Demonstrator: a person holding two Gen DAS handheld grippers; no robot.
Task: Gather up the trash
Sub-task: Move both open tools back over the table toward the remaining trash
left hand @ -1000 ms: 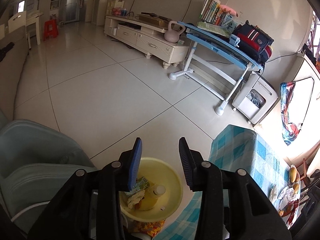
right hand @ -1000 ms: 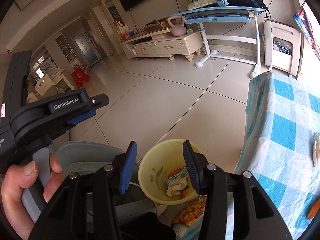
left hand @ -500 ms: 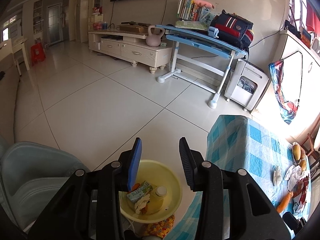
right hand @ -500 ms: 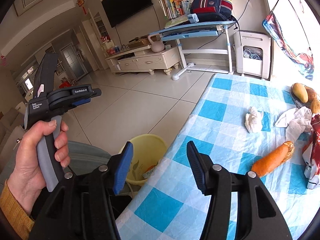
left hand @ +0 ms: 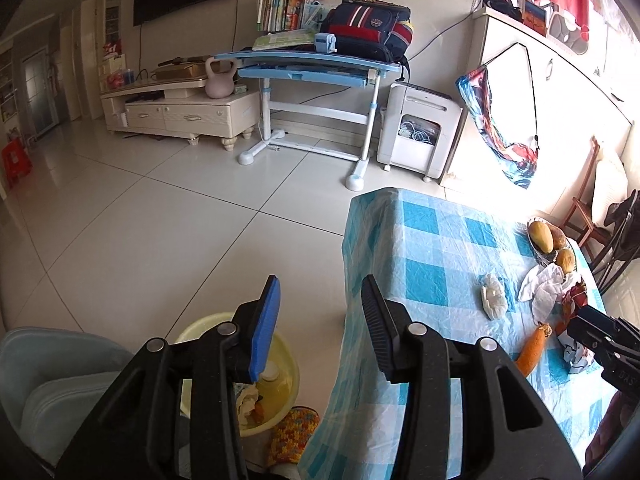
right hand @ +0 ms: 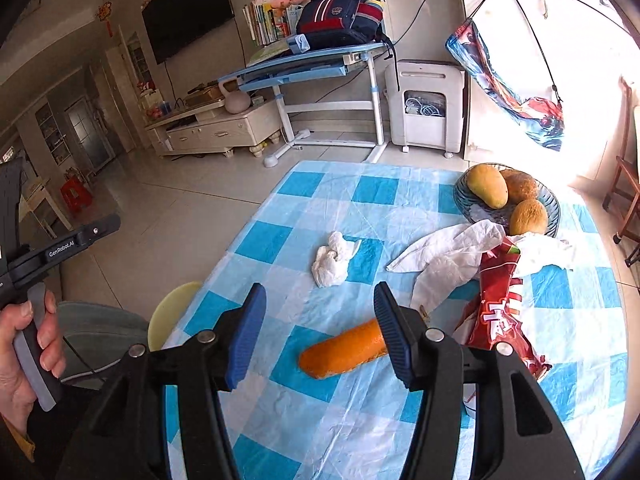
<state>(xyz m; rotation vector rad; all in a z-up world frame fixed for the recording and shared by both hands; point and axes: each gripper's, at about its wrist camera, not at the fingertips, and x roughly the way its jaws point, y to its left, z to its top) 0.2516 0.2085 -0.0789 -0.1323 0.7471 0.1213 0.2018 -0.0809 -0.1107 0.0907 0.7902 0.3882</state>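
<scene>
Trash is what I'm after, and the nearest piece to my right hand-held gripper is the orange peel-like piece on the desk with the blue-checked cover. I'll use that orange piece as my landmark. It lies just beyond the right fingertips and a little right of centre, its near-right end hidden behind the right-hand finger. Its long axis runs slantwise, from low left to upper right across my view, so I judge the wrist needs some rolling to bring the pads across the narrow width instead of along the length.

Beyond the orange piece sits a crumpled white tissue; to its right, a red snack wrapper and a loose white plastic bag, with a fruit bowl further back (the fruit is surely not trash).

My right jaws stand about half apart, holding nothing. The left hand-held gripper is opening slightly, also empty, and hangs over the floor beside the desk edge, above the yellow bin, which already holds some rubbish. From the left view the orange piece lies well off to the right, so the right hand is clearly the nearer one for this pick.
</scene>
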